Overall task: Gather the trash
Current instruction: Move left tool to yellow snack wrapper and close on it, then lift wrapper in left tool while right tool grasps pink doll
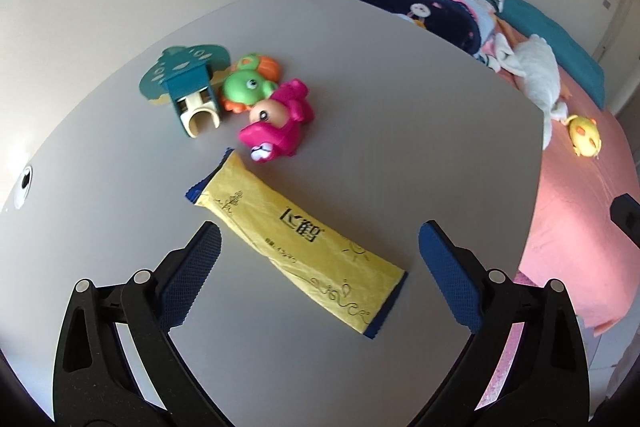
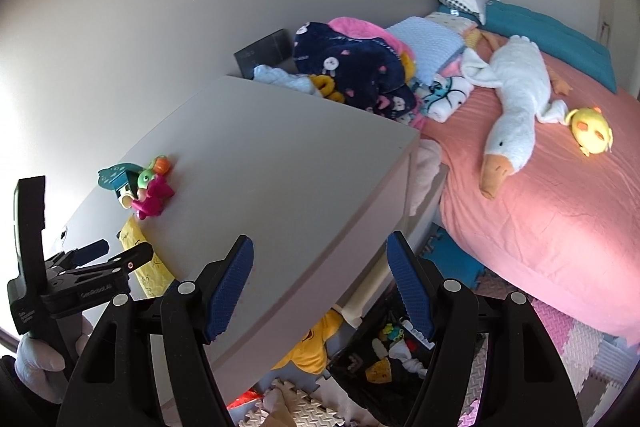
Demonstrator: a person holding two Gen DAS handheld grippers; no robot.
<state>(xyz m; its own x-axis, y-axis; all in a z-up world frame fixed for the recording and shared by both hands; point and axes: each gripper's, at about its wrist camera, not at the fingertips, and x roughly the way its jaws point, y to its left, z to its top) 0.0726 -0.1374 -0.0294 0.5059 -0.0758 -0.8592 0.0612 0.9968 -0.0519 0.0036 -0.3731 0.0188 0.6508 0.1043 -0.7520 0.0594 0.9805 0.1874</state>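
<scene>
A long yellow snack wrapper (image 1: 298, 233) with blue crimped ends lies flat and slantwise on the grey table (image 1: 380, 99). My left gripper (image 1: 320, 231) hangs just over its middle, jaws wide open, one blue pad on either side and neither touching it. In the right wrist view the same wrapper (image 2: 134, 233) shows at the table's left, partly hidden behind the left gripper (image 2: 120, 251), which a gloved hand (image 2: 38, 363) holds. My right gripper (image 2: 320, 241) stands open over the table's near corner with nothing between its pads.
Three plastic toys sit beyond the wrapper: a teal house (image 1: 192, 87), a green crab (image 1: 246, 83) and a pink figure (image 1: 276, 123). A pink bed (image 2: 540, 195) with plush toys lies to the right. A dark container (image 2: 384, 359) with several things rests on the floor below the table.
</scene>
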